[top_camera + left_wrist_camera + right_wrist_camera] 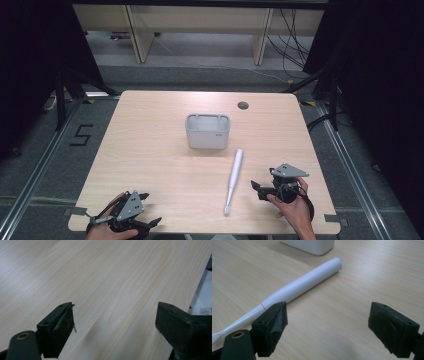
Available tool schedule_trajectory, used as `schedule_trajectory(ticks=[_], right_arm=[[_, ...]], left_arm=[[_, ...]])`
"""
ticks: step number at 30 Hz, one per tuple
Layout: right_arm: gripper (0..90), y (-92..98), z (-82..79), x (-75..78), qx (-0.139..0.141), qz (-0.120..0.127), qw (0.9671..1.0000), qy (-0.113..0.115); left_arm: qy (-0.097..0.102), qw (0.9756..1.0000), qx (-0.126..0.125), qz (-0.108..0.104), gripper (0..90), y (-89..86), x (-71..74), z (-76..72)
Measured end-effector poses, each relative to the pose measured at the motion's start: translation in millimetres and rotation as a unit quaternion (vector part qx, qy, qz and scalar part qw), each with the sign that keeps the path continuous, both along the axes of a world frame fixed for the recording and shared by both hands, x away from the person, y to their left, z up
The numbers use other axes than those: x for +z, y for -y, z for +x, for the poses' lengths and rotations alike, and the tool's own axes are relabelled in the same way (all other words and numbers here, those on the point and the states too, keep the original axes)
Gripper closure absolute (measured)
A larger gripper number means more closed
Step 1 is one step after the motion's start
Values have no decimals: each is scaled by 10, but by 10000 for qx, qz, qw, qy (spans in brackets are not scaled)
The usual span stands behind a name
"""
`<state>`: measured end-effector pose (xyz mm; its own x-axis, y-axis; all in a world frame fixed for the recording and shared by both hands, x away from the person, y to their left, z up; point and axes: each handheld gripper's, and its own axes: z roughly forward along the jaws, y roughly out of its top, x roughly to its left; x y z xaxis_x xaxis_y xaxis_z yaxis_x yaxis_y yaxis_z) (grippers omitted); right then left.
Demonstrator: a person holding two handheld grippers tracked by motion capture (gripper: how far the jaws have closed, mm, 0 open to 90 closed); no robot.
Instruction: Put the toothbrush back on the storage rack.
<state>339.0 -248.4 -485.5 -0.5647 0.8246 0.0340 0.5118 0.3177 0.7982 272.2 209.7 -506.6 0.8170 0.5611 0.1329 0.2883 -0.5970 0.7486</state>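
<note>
The long white plastic electric toothbrush (233, 181) lies flat on my pale wooden table (150, 150), right of centre, its bristled head toward my edge and its thick handle end pointing up at the grey rounded plastic holder box (207, 131), which stands upright just beyond it, apart from it. In my right gripper view the toothbrush (297, 287) runs diagonally past the left jaw, outside the gap, with the box's (310, 246) base just past its blunt end. My right gripper (261, 189) sits low just right of the brush, jaws spread wide and holding nothing. My left gripper (150, 210) rests at the near left corner, well apart from everything, jaws likewise gaping over bare wood (100, 277), empty.
</note>
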Motion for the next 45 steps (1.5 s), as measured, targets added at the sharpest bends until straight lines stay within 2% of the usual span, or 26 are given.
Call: schedule_trajectory(ticks=[1, 3, 4, 7, 9, 10, 12, 13, 14, 15, 17, 20, 23, 24, 27, 29, 30, 31, 32, 33, 34, 35, 37, 43, 44, 45], right_arm=[[167, -21, -17, 1, -114, 65, 9998, -175], [167, -35, -28, -3, -143, 83, 9996, -230], [167, -33, -3, -6, 8, 23, 10000, -91], [166, -47, 0, -7, 38, 95, 9998, -177], [160, -58, 8, -9, -49, 138, 9998, -121], [159, -43, 34, -9, 33, 91, 10000, 8], [158, -66, 37, -1, 13, 214, 9998, -52], [159, -55, 52, 6, 11, 91, 9999, 91], [161, -83, 45, 8, -8, 215, 9998, -56], [166, -66, 64, 16, 59, 95, 9999, 65], [171, -92, 67, 15, 43, 179, 9998, -30], [200, -120, 110, 44, 147, 162, 9997, 117], [215, -158, 107, 48, 117, 264, 9996, -26], [232, -162, 141, 45, 201, 184, 9996, 88], [244, -189, 140, 48, 150, 181, 9997, 54], [269, -187, 170, 57, 217, 147, 9995, 183], [284, -211, 153, 60, 80, 287, 9995, 77], [325, -190, 195, 74, 186, 162, 9993, 280], [325, -190, 195, 74, 186, 162, 9993, 280], [352, -198, 203, 72, 177, 208, 9991, 319], [408, -221, 197, 80, 148, 296, 9993, 161], [462, -232, 238, 77, 287, 233, 9989, 281], [549, -236, 251, 95, 305, 147, 9987, 376], [700, -307, 303, 106, 287, 283, 9986, 347], [761, -341, 331, 117, 272, 307, 9987, 307], [761, -341, 331, 117, 272, 307, 9987, 307]], left_arm=[[-2, 10000, -6, 5, 148, 1, 0, -1], [-22, 10000, 25, -32, 148, 5, -4, -7], [-1, 10000, 5, -14, 148, 0, 0, 0], [4, 10000, -8, 56, 148, -7, 1, 6], [-29, 10000, -2, -2, 148, -1, -7, 2], [4, 10000, 9, 40, 148, -6, -8, 9], [7, 10000, 22, 28, 148, -10, -9, 11], [7, 10000, 22, 28, 147, -10, -9, 11], [-22, 10000, 16, -5, 147, -9, -13, 10], [-22, 10000, 16, -5, 148, -9, -13, 10], [-10, 10000, 32, -17, 148, -10, -20, 13], [-95, 10000, 2, 20, 148, -16, -6, 11], [-25, 10000, 58, 20, 147, -17, -22, 22], [-19, 10000, 48, 22, 148, -13, -23, 19], [-13, 10000, 17, 50, 148, -16, -23, 20], [-32, 10000, 52, 9, 147, -14, -27, 20], [-65, 9999, 82, -123, 147, 0, -36, 11], [-103, 9999, 74, -72, 148, -3, -28, 7], [-103, 9999, 74, -72, 148, -3, -28, 7], [-49, 9999, 65, 74, 148, -16, -17, 15], [-35, 9999, 50, 89, 147, -21, -17, 20], [-25, 10000, 56, 78, 148, -22, -15, 21], [-22, 10000, 50, 79, 147, -20, -14, 19], [-64, 10000, 43, 56, 148, -18, -12, 13], [-40, 9999, 61, 120, 148, -22, -13, 16], [-40, 9999, 61, 120, 148, -22, -13, 16]])
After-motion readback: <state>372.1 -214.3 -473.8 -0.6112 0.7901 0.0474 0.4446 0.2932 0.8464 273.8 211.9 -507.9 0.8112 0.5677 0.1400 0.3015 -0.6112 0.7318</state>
